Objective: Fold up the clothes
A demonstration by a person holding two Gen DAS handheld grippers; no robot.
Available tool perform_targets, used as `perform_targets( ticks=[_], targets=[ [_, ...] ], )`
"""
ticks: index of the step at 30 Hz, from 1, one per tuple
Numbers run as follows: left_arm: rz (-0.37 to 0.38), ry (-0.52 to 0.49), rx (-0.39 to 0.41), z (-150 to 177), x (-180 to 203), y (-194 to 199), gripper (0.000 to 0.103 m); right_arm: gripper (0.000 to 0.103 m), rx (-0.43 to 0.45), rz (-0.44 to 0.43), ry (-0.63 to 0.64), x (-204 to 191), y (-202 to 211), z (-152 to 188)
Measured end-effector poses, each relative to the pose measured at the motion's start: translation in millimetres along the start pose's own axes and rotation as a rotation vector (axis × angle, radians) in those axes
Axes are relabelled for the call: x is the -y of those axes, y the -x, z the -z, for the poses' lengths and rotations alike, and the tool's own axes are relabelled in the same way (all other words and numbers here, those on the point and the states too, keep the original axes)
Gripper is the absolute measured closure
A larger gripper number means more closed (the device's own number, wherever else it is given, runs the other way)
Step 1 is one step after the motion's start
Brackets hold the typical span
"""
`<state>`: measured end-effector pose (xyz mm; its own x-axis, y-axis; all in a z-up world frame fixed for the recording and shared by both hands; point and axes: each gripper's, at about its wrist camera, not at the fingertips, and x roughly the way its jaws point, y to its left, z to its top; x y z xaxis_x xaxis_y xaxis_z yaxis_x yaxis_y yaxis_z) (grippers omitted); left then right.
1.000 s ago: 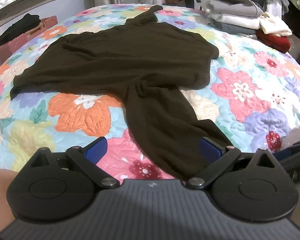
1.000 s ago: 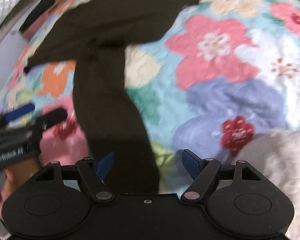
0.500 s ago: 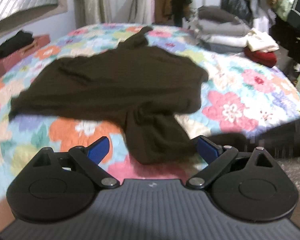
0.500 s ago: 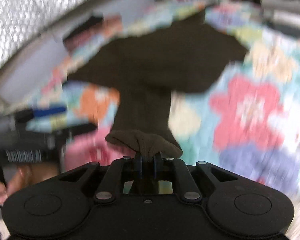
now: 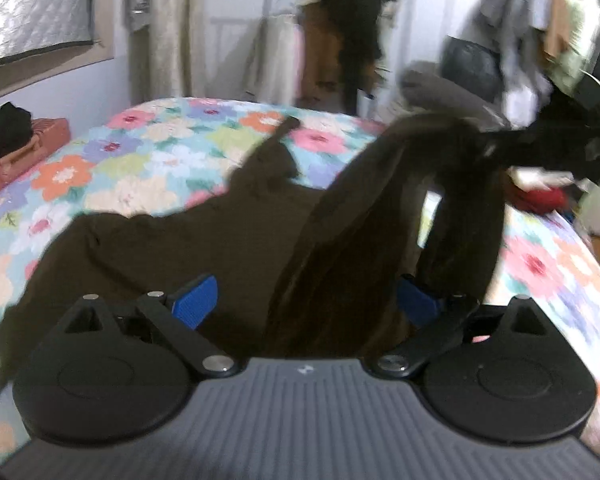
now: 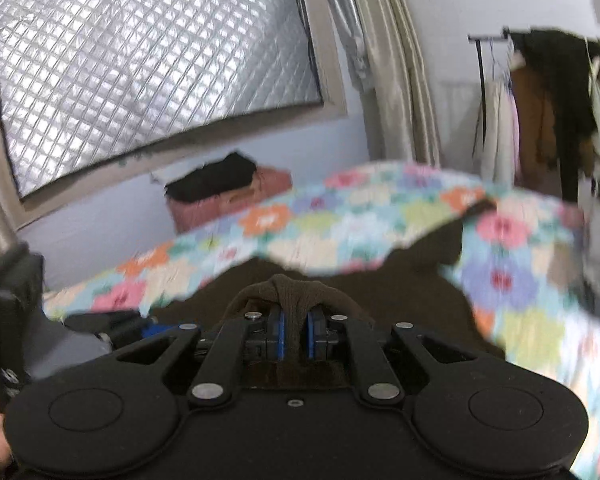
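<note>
A dark brown sweater [image 5: 172,256] lies spread on the floral quilt [image 5: 148,148]. My right gripper [image 6: 294,336] is shut on the cuff of its sleeve [image 6: 296,292]; in the left wrist view it [image 5: 556,152] holds that sleeve [image 5: 380,232] lifted in a hanging loop above the sweater's body. My left gripper [image 5: 308,304] is open and empty, low over the sweater's near edge, with the raised sleeve hanging between its blue fingertips [image 5: 196,304]. The sweater's body also shows in the right wrist view [image 6: 420,280].
A red box with a black folded cloth [image 5: 16,140] stands at the bed's left side, also seen in the right wrist view [image 6: 228,184]. Hanging clothes on a rack [image 5: 340,48] and piled garments [image 5: 540,196] are behind and right. A foil-covered window [image 6: 140,60] is on the wall.
My right gripper shut on the sleeve cuff and lifted it up and over toward the sweater's body. My left gripper moved forward over the sweater and stayed open.
</note>
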<state>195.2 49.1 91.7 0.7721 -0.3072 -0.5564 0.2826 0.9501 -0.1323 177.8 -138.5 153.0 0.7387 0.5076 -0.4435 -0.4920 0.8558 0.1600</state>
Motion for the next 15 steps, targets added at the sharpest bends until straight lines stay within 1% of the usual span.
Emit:
perform_targets(
  ticks=[1, 2, 3, 4, 5, 6, 7, 8, 9, 10, 12, 13, 15],
  targets=[
    [-0.024, 0.022, 0.003, -8, -9, -15, 0.005, 0.091, 0.011, 0.023, 0.020, 3, -15, -8],
    [-0.028, 0.066, 0.002, -11, -19, -30, 0.005, 0.090, 0.021, 0.046, 0.040, 6, -31, -15],
    [-0.026, 0.127, -0.005, -10, -31, -41, 0.005, 0.087, 0.031, 0.070, 0.061, 9, -46, -22],
    [-0.042, 0.207, -0.026, -6, -44, -52, 0.005, 0.081, 0.042, 0.094, 0.081, 12, -62, -29],
    [-0.072, 0.281, -0.051, 2, -56, -62, 0.005, 0.052, 0.043, 0.165, 0.097, 17, -83, -30],
    [-0.081, 0.318, -0.064, 10, -64, -70, 0.005, 0.027, 0.032, 0.223, 0.086, 23, -97, -27],
    [-0.079, 0.327, -0.081, 18, -72, -77, 0.005, 0.025, 0.021, 0.280, 0.074, 30, -111, -23],
    [-0.085, 0.323, -0.119, 24, -79, -85, 0.006, 0.025, -0.013, 0.307, 0.038, 39, -121, -16],
    [-0.099, 0.324, -0.154, 29, -85, -90, 0.007, 0.025, -0.056, 0.312, -0.008, 49, -127, -8],
    [-0.114, 0.326, -0.173, 34, -91, -92, 0.007, 0.025, -0.080, 0.308, -0.060, 57, -127, 4],
    [-0.135, 0.308, -0.174, 37, -101, -90, 0.007, 0.025, -0.113, 0.291, -0.149, 70, -123, 27],
    [-0.135, 0.291, -0.174, 36, -103, -88, 0.006, 0.025, -0.125, 0.267, -0.181, 75, -118, 41],
    [-0.113, 0.261, -0.171, 34, -102, -87, 0.006, 0.025, -0.156, 0.209, -0.198, 75, -103, 71]
  ],
)
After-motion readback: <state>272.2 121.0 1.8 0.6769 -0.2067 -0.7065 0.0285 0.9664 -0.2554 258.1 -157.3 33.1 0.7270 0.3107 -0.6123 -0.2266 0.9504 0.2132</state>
